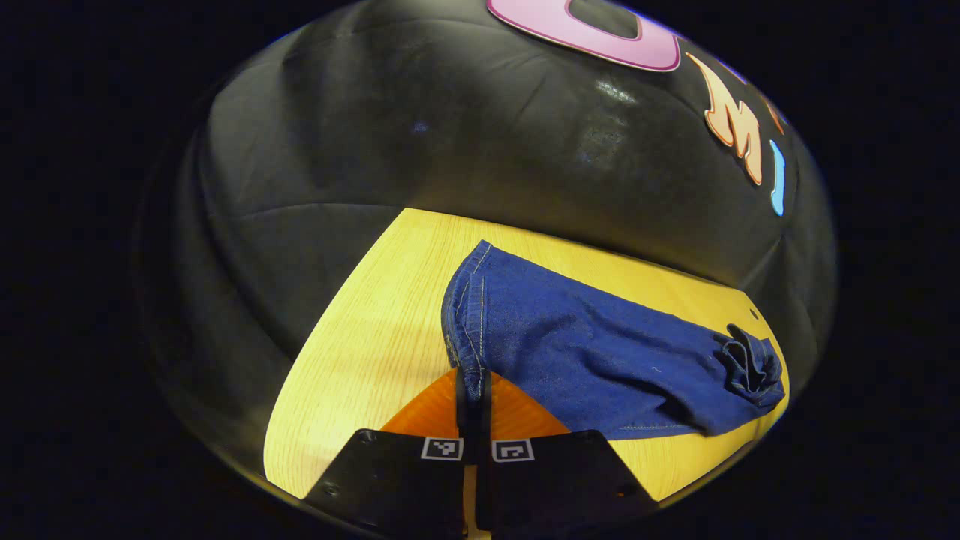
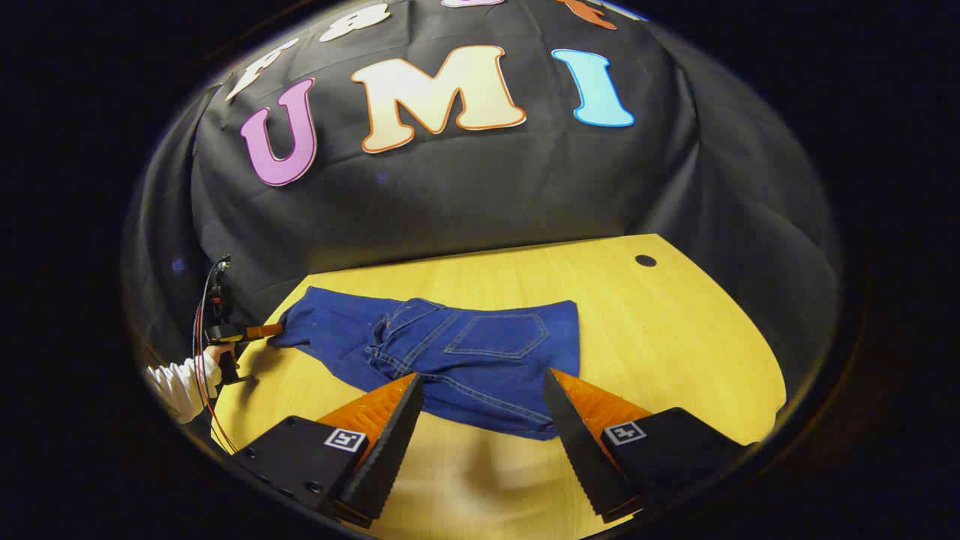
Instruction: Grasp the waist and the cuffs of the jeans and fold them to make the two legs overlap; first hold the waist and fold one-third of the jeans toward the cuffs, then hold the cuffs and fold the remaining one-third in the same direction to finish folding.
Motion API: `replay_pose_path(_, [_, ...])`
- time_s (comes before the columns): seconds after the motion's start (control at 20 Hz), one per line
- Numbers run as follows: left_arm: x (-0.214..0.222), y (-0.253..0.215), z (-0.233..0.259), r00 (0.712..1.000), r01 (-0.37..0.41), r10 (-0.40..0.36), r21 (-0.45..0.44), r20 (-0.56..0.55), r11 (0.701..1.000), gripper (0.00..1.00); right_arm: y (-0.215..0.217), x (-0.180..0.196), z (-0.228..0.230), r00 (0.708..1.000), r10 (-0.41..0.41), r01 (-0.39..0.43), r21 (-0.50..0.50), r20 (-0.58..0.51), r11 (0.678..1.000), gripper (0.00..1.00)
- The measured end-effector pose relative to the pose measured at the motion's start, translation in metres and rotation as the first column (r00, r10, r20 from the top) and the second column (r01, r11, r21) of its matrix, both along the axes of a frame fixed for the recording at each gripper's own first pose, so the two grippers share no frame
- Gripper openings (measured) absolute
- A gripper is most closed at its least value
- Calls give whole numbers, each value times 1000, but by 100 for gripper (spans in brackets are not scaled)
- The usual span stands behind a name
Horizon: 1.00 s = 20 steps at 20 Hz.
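Evidently the jeans (image 2: 450, 356) lie flat on the wooden table (image 2: 675, 330), the two legs already one upon the other, with a back pocket (image 2: 501, 335) uppermost near the waist; in the right gripper view the waist sits toward 3 o'clock of the garment and the cuffs toward 9 o'clock. At the cuff end, the left gripper (image 1: 472, 394) stands with its fingers drawn together on the hemmed cuff edge (image 1: 465, 322), both sides pressing the doubled denim; seen from the right gripper view, it reaches the cloth from 9 o'clock, held by a hand (image 2: 217, 352) in a white sleeve (image 2: 176, 382). Meanwhile the right gripper (image 2: 484, 409) hovers with its fingers spread wide above the garment's near edge, holding nothing. In the left gripper view the waist end appears bunched at 3 o'clock. Denim of this kind is judged soft yet fairly heavy, draping under its own weight and tending to drag on the wood rather than slide freely; stacked layers may shear apart if only the top one is pinched. Good holds are the thick stitched waistband and the hemmed cuffs, taken through all layers at the corners.
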<state>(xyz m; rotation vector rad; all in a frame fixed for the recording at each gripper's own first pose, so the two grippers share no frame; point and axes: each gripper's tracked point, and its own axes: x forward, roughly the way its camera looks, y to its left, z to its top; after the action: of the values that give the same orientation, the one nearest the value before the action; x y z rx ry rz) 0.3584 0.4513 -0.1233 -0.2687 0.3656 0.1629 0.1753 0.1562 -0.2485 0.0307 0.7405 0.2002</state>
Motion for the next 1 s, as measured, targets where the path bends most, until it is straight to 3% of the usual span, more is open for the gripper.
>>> replay_pose_path(0.05, [-1,2,-1,1000,-3,3,-2,10,1000,0,-6,-2,1,1000,-9,9,-6,1,1000,94])
replay_pose_path(0.2, [-5,-17,47,995,24,-19,-43,99,999,0,-24,-3,3,999,-34,34,-13,2,999,99])
replay_pose_path(0.3, [-5,-37,82,986,48,-38,-57,161,997,0,-33,-2,7,999,-47,47,6,2,999,94])
replay_pose_path(0.35, [-3,-50,95,982,68,-56,-61,181,996,0,-37,-1,10,999,-48,48,18,7,999,99])
replay_pose_path(0.45, [0,-83,124,971,100,-82,-71,222,992,0,-50,2,14,999,-44,43,20,16,999,94])
replay_pose_path(0.6, [-3,-146,161,956,153,-135,-51,262,987,0,-81,10,20,999,-27,27,26,26,999,99])
replay_pose_path(0.85, [-2,-288,210,919,245,-260,87,296,966,0,-144,27,13,1000,-29,30,97,-5,995,99])
replay_pose_path(0.9, [0,-317,215,913,256,-278,110,298,960,0,-158,31,9,1000,-25,26,95,-8,995,94])
replay_pose_path(1.0, [-2,-376,213,905,287,-323,165,275,944,0,-182,35,6,1000,-9,10,90,-5,996,98])
